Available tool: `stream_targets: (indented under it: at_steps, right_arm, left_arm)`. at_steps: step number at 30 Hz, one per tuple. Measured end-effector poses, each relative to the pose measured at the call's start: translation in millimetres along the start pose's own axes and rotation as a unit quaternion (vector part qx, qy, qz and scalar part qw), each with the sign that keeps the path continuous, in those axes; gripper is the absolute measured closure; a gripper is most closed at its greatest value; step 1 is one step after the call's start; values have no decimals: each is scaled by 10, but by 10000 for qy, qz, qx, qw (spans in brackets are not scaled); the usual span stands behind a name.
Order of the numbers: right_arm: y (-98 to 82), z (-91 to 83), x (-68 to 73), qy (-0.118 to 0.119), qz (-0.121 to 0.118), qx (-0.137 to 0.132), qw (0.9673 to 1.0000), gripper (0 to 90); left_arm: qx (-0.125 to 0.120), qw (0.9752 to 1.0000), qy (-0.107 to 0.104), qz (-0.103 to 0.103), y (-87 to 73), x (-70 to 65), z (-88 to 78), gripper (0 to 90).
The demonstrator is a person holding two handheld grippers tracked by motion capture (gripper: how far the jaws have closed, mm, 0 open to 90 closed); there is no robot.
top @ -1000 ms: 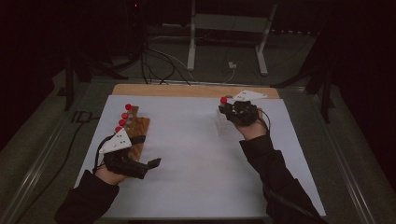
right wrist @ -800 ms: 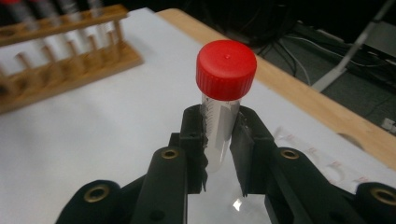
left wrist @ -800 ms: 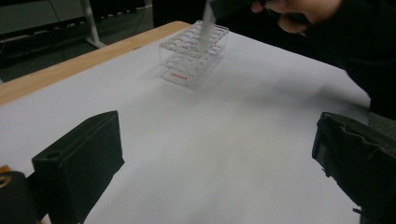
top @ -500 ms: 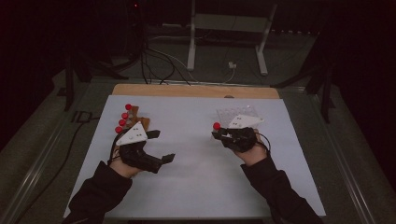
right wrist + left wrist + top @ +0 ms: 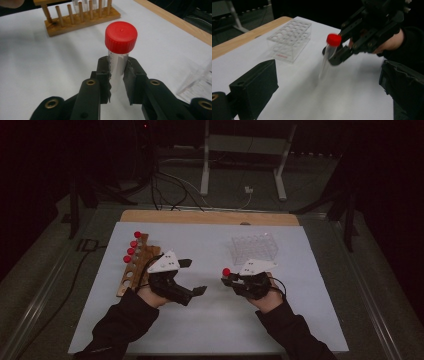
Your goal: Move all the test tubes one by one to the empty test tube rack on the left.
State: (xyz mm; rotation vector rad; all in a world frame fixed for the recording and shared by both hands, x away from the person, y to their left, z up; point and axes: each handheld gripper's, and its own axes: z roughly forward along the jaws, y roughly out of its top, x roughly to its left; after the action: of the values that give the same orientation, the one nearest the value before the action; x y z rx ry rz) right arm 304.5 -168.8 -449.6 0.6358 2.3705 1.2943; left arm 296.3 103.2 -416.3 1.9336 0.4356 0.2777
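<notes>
right gripper [image 5: 117, 82] is clamping a light, slick, breakable plastic tube [image 5: 117, 67] just below its red cap [image 5: 121, 37]; left gripper [image 5: 192, 277] is gaping apart.

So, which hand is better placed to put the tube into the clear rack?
Right. The right gripper already clamps the red-capped tube, near the clear rack. The left gripper is open and empty.

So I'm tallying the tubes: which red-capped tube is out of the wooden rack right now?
The red-capped tube clamped in the right gripper, held above the white mat between the two racks. The other red-capped tubes stand in the wooden rack.
</notes>
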Motion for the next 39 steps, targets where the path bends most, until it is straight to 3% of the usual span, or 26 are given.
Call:
stream_targets:
  at_steps: [6,11,16,22,26,34,39]
  right_arm:
    - [10,5,67,126,-52,-23,9999,756]
    - [26,2,117,176,-101,-34,9998,756]
    - [25,17,148,219,-166,-6,9996,756]
    - [20,13,139,247,-124,-23,9996,756]
    - [21,14,140,259,-124,-1,9996,756]
    - [14,16,125,248,-100,19,9996,756]
    - [11,11,117,253,-92,17,9996,756]
  left_arm:
    - [-41,9999,-126,79,67,-57,122,30]
    - [-67,9996,-220,145,91,-74,234,92]
    - [-54,9994,-254,215,90,-80,334,246]
    - [-5,9992,-112,395,91,-90,417,435]
    - [49,9986,-128,519,86,-96,462,556]
    - [131,9978,-174,628,89,-109,519,695]
    - [198,9970,-181,722,118,-109,523,717]
